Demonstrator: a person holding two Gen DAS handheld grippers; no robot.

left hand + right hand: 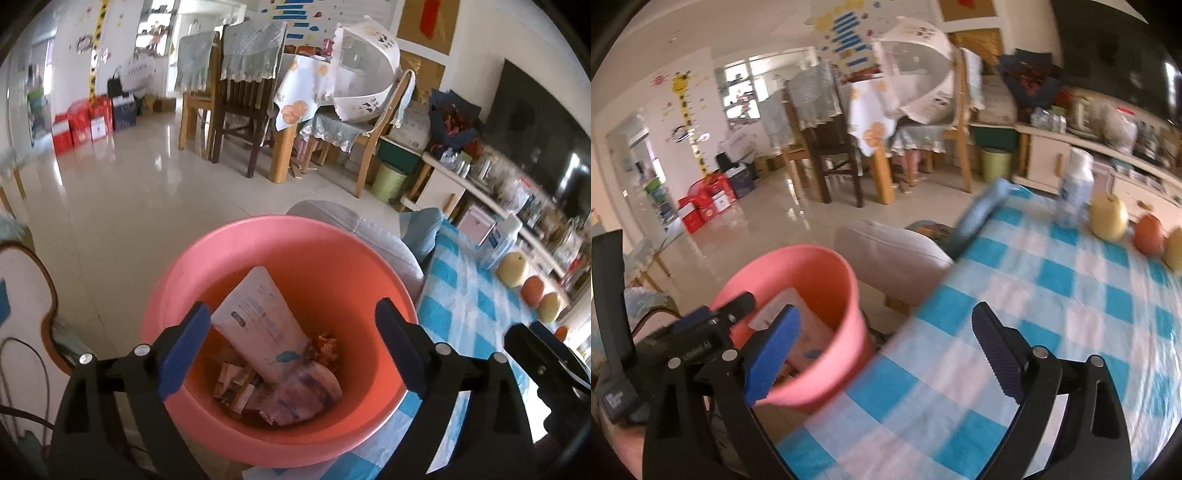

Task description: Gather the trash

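Checked tablecloth (1015, 280) beneath the right gripper (886, 350), jaws apart, empty; left gripper (291, 347), likewise apart, hovers over pink bin (207, 251) holding white tube (266, 317) and wrappers. Drop step apparently complete; next requires locating remaining trash.

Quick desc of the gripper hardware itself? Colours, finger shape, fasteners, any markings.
Both alike: the left gripper and right gripper have matte black angular frames with cut-out slots, silver round pins at the joints, and two tapered fingers with blue pads, ribbed on their inner faces. Small white lettering on the left unit's black body, unreadable.

Both wrist views near bin (280, 258), seemingly.
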